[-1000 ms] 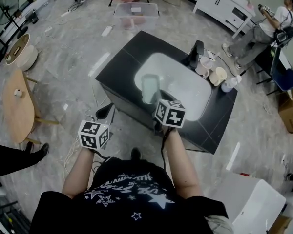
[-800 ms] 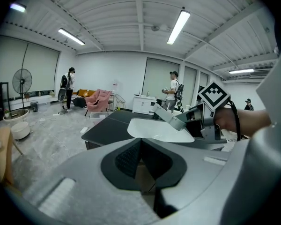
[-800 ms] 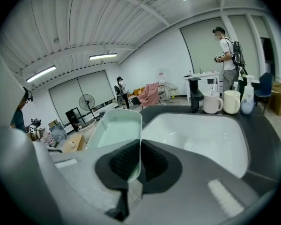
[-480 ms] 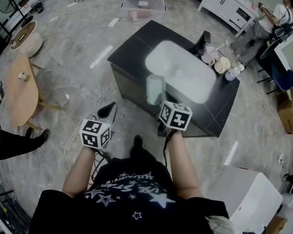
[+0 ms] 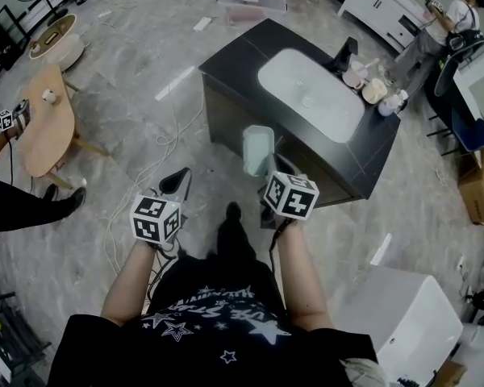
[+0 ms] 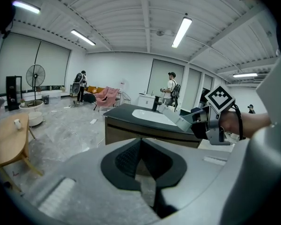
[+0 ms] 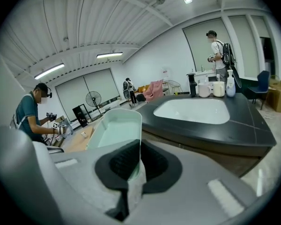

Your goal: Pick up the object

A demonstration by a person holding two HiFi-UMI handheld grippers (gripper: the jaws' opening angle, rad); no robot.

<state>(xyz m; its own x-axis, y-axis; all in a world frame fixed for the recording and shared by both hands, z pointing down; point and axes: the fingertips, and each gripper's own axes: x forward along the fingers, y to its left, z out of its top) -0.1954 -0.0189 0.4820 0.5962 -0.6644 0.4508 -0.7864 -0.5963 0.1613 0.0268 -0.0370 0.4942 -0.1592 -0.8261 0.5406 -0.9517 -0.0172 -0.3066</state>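
Right gripper [image 7: 137, 159] is pinching the thin side wall of the pale mint-green rectangular plastic bin [image 7: 113, 131], with its ribbed black pads pressing on either side of the wall. The bin is smooth, slightly glossy and open-topped, with rounded corners. It's hanging in the air in front of the person, just short of the matte black counter [image 5: 234, 67] and clear of it.

Left gripper [image 6: 141, 159] is sitting with its jaws pressed together, with only floor showing past them.

The counter is carrying a smooth white rounded-rectangle basin [image 5: 310, 95]. The glossy grey marble-pattern floor [image 5: 137, 79] is catching the ceiling lights.

The right gripper's white cube [image 5: 290, 196] is showing black square-pattern markers. The white star print on the person's black shirt [image 5: 214, 309] is coming through too blurred to read.
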